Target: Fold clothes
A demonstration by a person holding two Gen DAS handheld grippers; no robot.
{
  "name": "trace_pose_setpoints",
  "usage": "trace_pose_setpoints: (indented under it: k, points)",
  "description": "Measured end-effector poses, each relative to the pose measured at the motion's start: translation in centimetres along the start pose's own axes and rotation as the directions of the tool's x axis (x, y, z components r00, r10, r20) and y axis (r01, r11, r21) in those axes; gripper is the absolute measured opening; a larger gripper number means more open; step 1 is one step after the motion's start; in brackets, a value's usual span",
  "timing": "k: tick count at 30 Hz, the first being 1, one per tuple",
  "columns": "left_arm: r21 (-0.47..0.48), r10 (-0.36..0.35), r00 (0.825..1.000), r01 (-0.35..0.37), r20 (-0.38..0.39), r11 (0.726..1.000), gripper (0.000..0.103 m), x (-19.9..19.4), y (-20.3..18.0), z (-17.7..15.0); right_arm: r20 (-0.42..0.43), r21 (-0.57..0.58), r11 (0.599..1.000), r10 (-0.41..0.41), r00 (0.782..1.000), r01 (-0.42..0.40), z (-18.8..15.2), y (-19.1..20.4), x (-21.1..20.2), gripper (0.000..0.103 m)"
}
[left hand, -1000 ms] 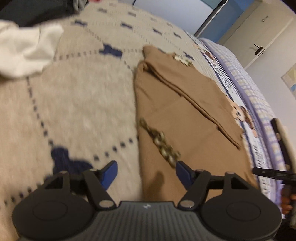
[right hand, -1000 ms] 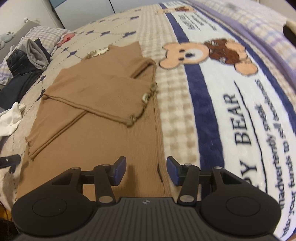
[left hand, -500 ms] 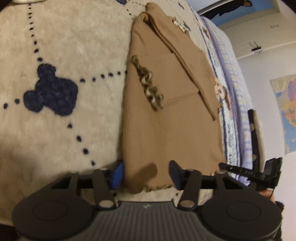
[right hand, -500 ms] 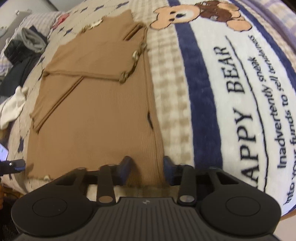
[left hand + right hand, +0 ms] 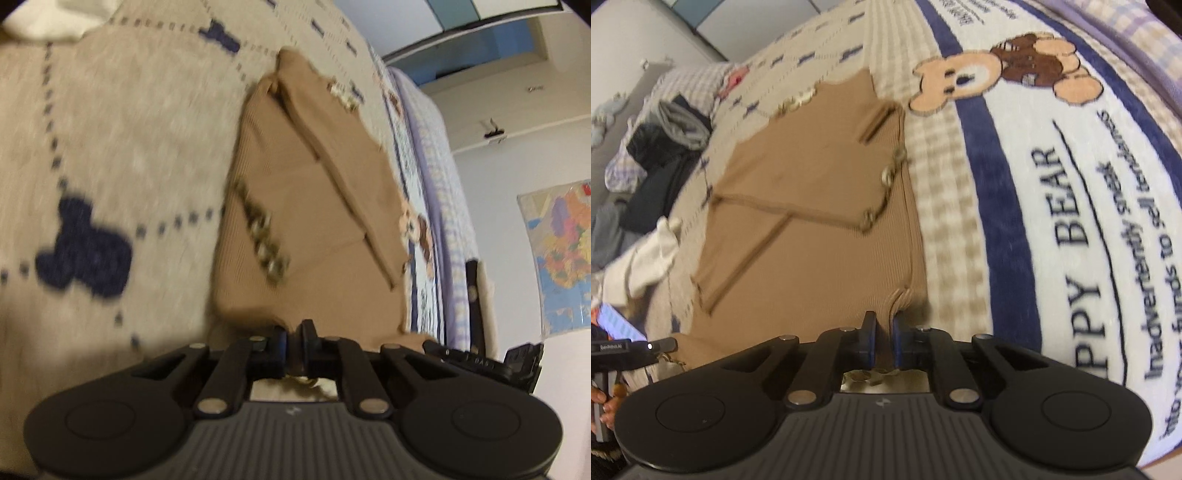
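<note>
Brown ribbed top (image 5: 812, 236) lies flat ahead of my tongs, sleeves folded across. Its near hem is bunched between both pairs.

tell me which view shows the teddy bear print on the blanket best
The right wrist view: the tan and brown teddy bear print on the white and navy fleece blanket appears whole and fairly sharp there. The left wrist view catches only a small, blurred sliver of the bear past the brown ribbed sweater.

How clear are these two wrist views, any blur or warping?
Left wrist view: motion blur smears the blanket and brown top; the left gripper stays sharp. Right wrist view: milder blur on the top, right gripper crisp, fisheye curving the blanket's lettering.
</note>
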State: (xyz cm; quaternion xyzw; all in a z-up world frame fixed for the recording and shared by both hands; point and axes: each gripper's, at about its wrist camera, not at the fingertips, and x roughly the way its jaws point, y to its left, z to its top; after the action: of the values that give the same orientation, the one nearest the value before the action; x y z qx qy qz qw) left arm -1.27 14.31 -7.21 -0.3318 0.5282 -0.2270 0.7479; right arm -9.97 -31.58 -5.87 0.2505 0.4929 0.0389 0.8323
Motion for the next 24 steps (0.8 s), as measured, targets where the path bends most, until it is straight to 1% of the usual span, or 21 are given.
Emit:
trace_pose_setpoints:
  k: [5, 9, 13, 16, 20, 24]
  points:
    - [-0.026, -0.013, 0.996, 0.015, 0.083, 1.0, 0.008, 0.5, -0.3, 3.4, 0.07, 0.053, 0.998, 0.011, 0.998, -0.015, 3.1, 0.4, 1.0, 0.01]
    - [-0.055, -0.004, 0.993, 0.01, 0.121, 0.998, 0.008, 1.9, -0.2, 6.1, 0.097, 0.087, 0.996, 0.013, 0.995, -0.022, 5.8, 0.4, 2.3, 0.01]
    - [-0.065, 0.03, 0.99, -0.021, 0.139, 0.998, 0.008, 3.6, 0.3, 8.0, 0.103, 0.119, 0.993, 0.011, 0.995, -0.023, 7.9, 0.3, 4.3, 0.01]
    - [-0.067, 0.04, 0.988, -0.031, 0.146, 0.997, 0.008, 4.5, 0.7, 9.0, 0.106, 0.146, 0.989, 0.014, 0.994, -0.029, 8.8, -0.1, 5.8, 0.01]
    - [-0.089, 0.017, 0.988, -0.003, 0.152, 0.996, 0.01, 5.4, 1.7, 9.8, 0.128, 0.184, 0.981, 0.045, 0.991, -0.068, 9.1, -1.1, 7.1, 0.011]
    - [-0.085, -0.018, 0.988, 0.032, 0.153, 0.996, 0.013, 5.5, 2.0, 10.2, 0.151, 0.193, 0.974, 0.091, 0.984, -0.119, 9.5, -1.8, 7.0, 0.012]
